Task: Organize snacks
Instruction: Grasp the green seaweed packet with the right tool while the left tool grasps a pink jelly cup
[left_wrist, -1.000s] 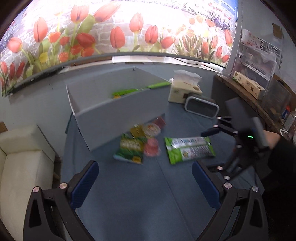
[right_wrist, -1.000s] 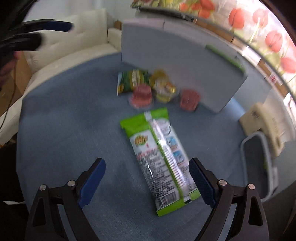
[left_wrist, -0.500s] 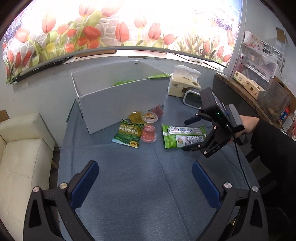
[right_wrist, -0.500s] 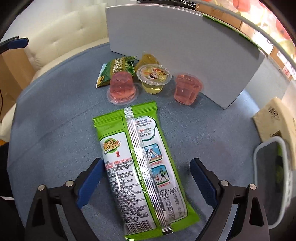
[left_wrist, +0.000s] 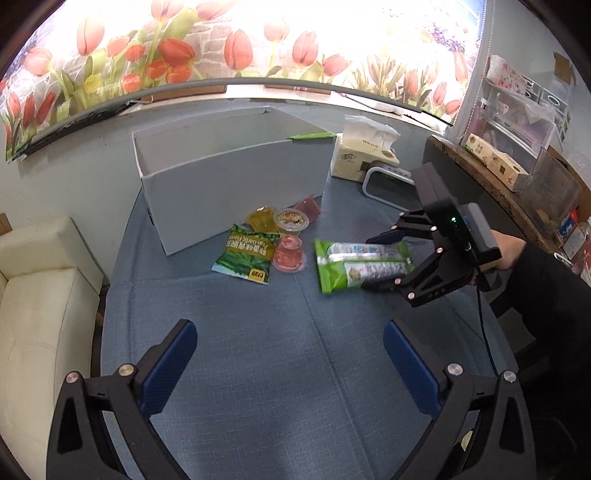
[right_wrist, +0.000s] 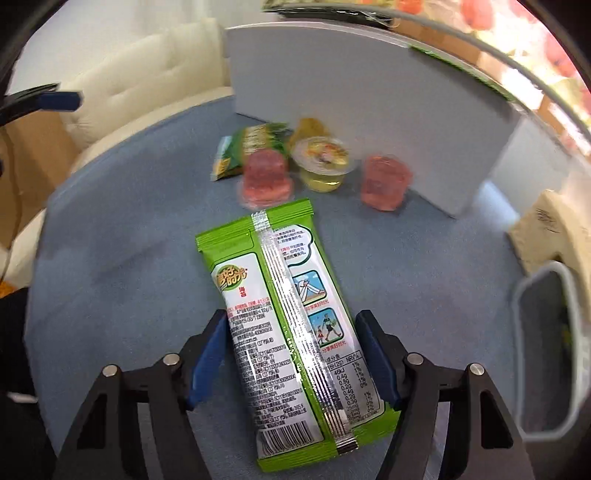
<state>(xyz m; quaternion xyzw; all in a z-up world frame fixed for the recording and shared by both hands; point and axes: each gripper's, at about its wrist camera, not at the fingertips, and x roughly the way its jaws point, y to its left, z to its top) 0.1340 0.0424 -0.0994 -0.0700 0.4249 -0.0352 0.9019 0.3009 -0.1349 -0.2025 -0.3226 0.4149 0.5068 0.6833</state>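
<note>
Both grippers are matte black frames with triangular cut-outs, silver screw heads at the pivots and blue pads lining the jaws. On the right gripper (left_wrist: 384, 264), a black box-shaped housing carries a small green light, white lettering marks the frame, and a dark cable trails below. Behind that housing show a bare hand (left_wrist: 511, 253) and a black sleeve (left_wrist: 550, 295).

Right gripper (right_wrist: 291, 365) is now closed in on the green snack packet (right_wrist: 291, 328); 0.5 s ago its 2 pads stood wide on either side, now both press the packet's long edges. Packet's far end now sits raised off the blue tablecloth (left_wrist: 295, 350). Left gripper (left_wrist: 291, 365) has backed away from the snacks, which look smaller.
</note>
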